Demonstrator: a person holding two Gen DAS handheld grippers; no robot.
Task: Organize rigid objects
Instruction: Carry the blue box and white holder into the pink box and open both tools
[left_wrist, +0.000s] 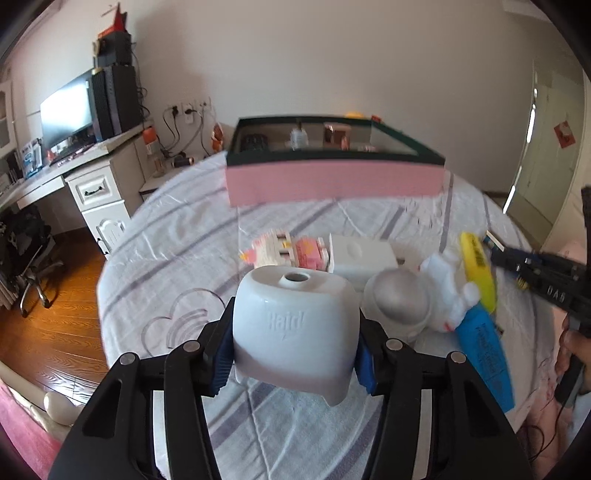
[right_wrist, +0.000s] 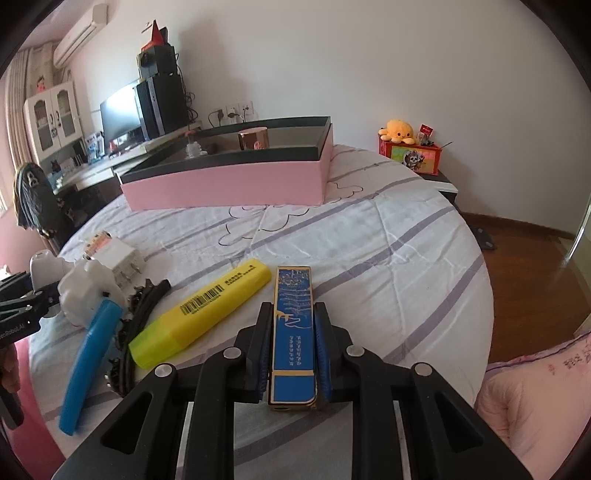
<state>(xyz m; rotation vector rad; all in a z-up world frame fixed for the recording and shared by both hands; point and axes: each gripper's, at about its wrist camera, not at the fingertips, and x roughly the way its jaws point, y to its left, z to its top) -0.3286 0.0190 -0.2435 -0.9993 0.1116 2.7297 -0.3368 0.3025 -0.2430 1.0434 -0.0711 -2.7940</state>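
My left gripper (left_wrist: 293, 350) is shut on a white Raid plug-in device (left_wrist: 295, 328) and holds it above the striped bedsheet. My right gripper (right_wrist: 293, 350) is shut on a flat blue and gold box (right_wrist: 293, 332). A pink box with a dark rim (left_wrist: 332, 177) stands at the far side of the bed; it also shows in the right wrist view (right_wrist: 229, 184) with several small items inside. A yellow highlighter (right_wrist: 203, 314), a blue pen-like object (right_wrist: 88, 362) and a white astronaut figure (left_wrist: 424, 299) lie on the sheet.
A pink and white block toy (left_wrist: 284, 251) and a white adapter (left_wrist: 362, 254) lie behind the Raid device. A black hair clip (right_wrist: 140, 306) lies beside the highlighter. A desk with a monitor (left_wrist: 66, 114) stands left. A nightstand with a colourful box (right_wrist: 410, 155) stands far right.
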